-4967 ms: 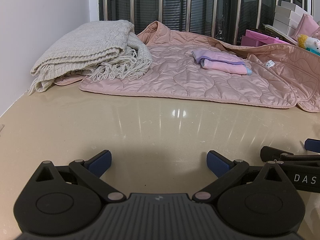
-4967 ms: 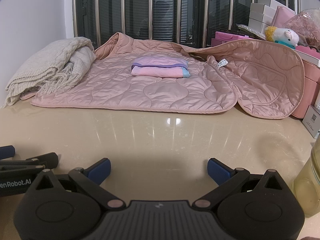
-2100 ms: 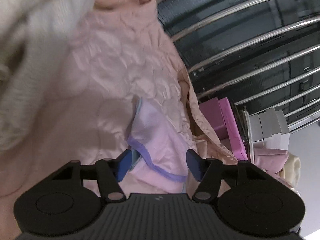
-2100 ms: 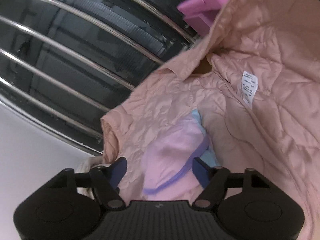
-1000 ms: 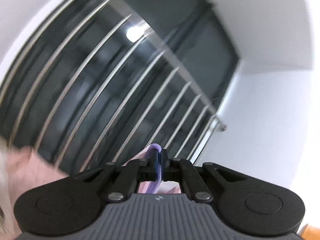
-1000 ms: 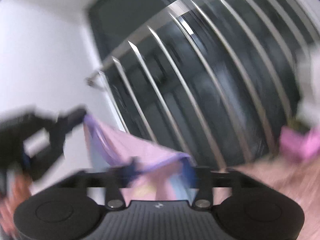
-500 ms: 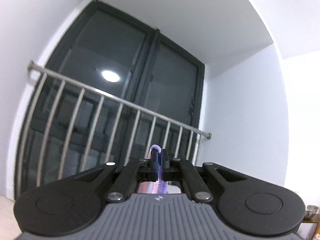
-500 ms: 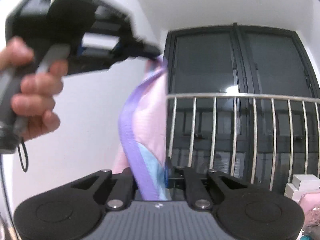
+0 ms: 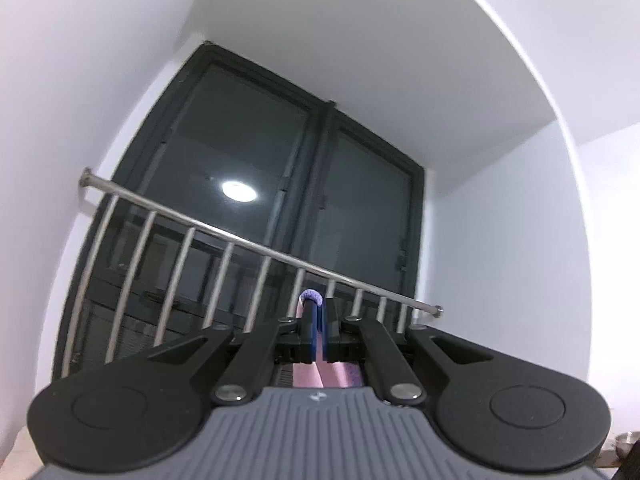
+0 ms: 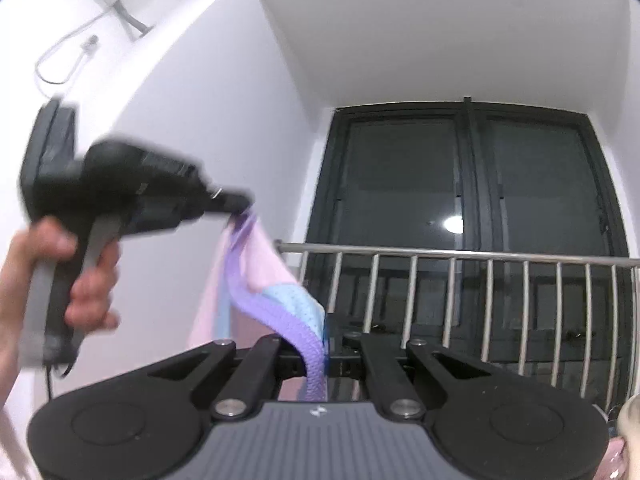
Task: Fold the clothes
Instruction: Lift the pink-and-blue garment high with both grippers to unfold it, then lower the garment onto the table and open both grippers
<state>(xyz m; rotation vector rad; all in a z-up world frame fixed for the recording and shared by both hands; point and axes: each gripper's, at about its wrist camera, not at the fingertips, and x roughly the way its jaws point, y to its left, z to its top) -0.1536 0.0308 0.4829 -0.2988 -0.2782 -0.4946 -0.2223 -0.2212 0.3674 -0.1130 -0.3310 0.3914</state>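
Garment: pink cloth (image 10: pixel 256 264) with purple trim, hanging in the air between both grippers.
Left gripper (image 9: pixel 316 322): pinched on the trim.
Right gripper (image 10: pixel 325 354): clamped on the trim.
Right view only: hand (image 10: pixel 86 280) holding the left tool.
Behind: window railing (image 9: pixel 224 248).

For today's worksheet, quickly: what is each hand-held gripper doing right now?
Left hand-held gripper: closed on the purple-trimmed pink garment.
Right hand-held gripper: closed on the same garment's purple edge.
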